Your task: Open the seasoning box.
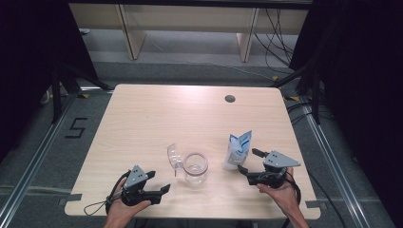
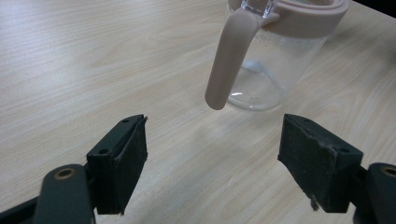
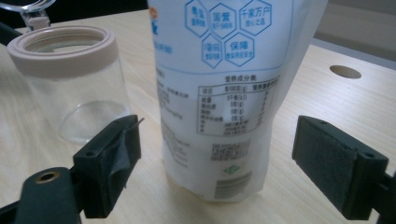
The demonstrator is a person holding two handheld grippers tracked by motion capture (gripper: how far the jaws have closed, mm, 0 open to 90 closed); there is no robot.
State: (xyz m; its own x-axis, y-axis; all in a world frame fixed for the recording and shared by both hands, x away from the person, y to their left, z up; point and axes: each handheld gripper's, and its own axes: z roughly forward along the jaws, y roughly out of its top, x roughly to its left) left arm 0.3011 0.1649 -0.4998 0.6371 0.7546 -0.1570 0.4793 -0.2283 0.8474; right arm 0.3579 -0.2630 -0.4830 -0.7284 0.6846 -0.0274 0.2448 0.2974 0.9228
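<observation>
A lab recording bay: a lone wooden table (image 1: pixel 157 118) on grey carpet, black curtains (image 1: pixel 28 57) on both sides, metal floor rails (image 1: pixel 28 171), taped floor markings (image 1: pixel 76 128) and loose cables (image 1: pixel 280 38) by the wall.

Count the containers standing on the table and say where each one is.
2. The clear jar, lid flipped open, stands near the table's front middle. The white and blue pouch stands upright to its right, between the right gripper's open jaws.
</observation>
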